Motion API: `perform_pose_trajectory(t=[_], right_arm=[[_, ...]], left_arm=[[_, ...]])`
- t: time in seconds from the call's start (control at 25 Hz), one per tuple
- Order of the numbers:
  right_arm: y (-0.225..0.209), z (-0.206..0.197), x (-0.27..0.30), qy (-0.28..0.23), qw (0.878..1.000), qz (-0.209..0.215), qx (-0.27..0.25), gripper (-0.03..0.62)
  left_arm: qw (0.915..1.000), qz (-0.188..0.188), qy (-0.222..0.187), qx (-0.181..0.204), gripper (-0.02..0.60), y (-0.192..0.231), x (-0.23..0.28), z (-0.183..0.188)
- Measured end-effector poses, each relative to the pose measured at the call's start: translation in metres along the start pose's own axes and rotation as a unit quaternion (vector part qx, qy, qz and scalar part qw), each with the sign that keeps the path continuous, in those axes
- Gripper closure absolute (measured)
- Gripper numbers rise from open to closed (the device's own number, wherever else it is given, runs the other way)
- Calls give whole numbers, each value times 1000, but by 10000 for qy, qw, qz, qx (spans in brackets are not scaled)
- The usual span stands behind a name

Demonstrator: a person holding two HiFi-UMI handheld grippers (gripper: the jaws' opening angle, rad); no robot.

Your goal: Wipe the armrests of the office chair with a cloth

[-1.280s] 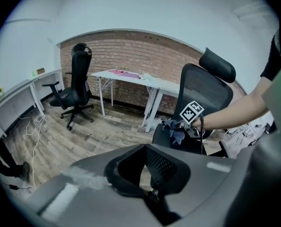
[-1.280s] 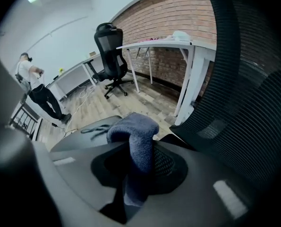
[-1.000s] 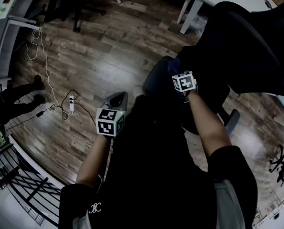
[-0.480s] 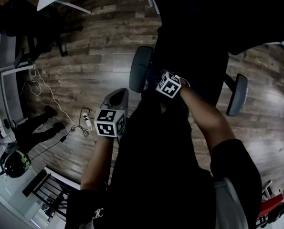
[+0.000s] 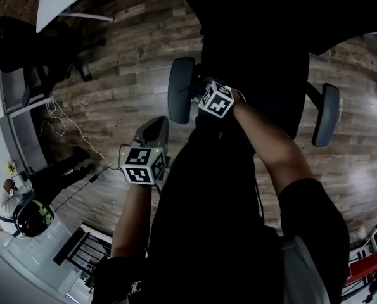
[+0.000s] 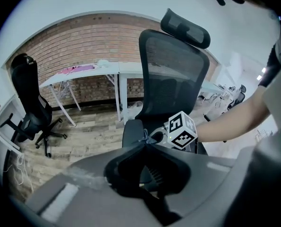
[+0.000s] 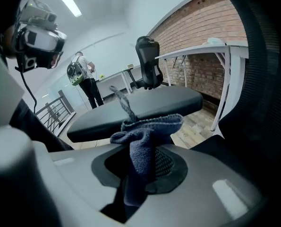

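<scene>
Blue cloth (image 7: 149, 137) in R gripper (image 5: 198, 95), 2 armrests (image 5: 180, 88) (image 5: 326, 114).

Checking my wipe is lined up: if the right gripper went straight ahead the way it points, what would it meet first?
Probably the dark armrest pad lying just ahead: the blue cloth held in the right gripper would touch it first. Depth is unclear; they may already touch.
</scene>
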State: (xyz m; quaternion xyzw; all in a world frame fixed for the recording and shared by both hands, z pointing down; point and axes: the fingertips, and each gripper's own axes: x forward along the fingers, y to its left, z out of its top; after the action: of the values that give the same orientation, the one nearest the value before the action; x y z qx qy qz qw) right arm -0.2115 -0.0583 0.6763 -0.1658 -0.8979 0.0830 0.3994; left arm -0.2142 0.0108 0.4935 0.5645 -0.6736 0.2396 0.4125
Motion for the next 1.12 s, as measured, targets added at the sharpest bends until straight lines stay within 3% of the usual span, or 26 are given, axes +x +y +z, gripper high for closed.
perform_pose_trajectory(t=[0.36, 0.88, 1.12], right_arm=[[-31, 6, 29, -73, 9999, -11, 108, 516], [-82, -41, 76, 243, 9975, -214, 626, 516], [-89, -46, 82, 356, 9976, -188, 560, 516]], left_arm=[[9996, 190, -13, -225, 575, 26, 17, -5], [9973, 308, 121, -656, 575, 54, 15, -59], [9962, 326, 173, -788, 575, 63, 20, -73]])
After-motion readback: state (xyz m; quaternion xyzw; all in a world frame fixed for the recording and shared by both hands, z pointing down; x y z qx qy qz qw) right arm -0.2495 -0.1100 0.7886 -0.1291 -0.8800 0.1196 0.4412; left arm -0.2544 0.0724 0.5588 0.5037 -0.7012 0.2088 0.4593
